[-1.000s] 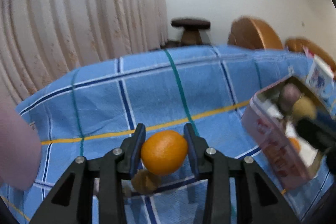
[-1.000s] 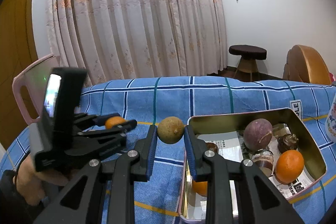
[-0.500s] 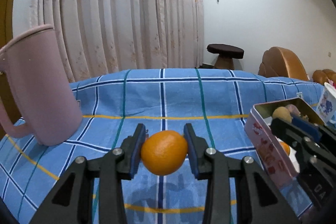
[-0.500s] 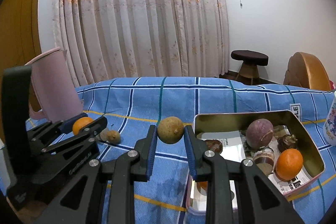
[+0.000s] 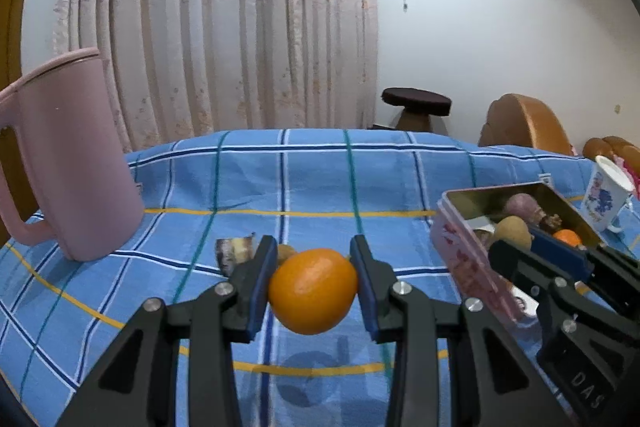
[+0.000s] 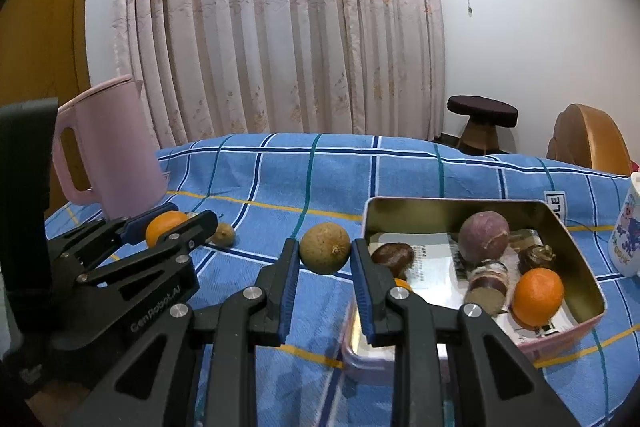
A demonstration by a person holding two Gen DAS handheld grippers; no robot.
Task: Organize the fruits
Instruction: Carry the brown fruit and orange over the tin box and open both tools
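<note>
Blue checked cloth (image 5: 320,179); L gripper (image 5: 313,281) clamps orange (image 5: 313,291), long axis crosswise; R gripper (image 6: 325,263) clamps brown fruit (image 6: 325,253).

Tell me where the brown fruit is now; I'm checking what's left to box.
In the right wrist view, the brown fruit is clamped in the right gripper, just left of the tin.

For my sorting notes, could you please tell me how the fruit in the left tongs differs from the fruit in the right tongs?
The orange in the left tongs is bright orange and smooth; the brown fruit in the right tongs is dull tan and speckled. The orange looks larger than the brown fruit. Both are roundish, clamped between blue pads, off the cloth.
</note>
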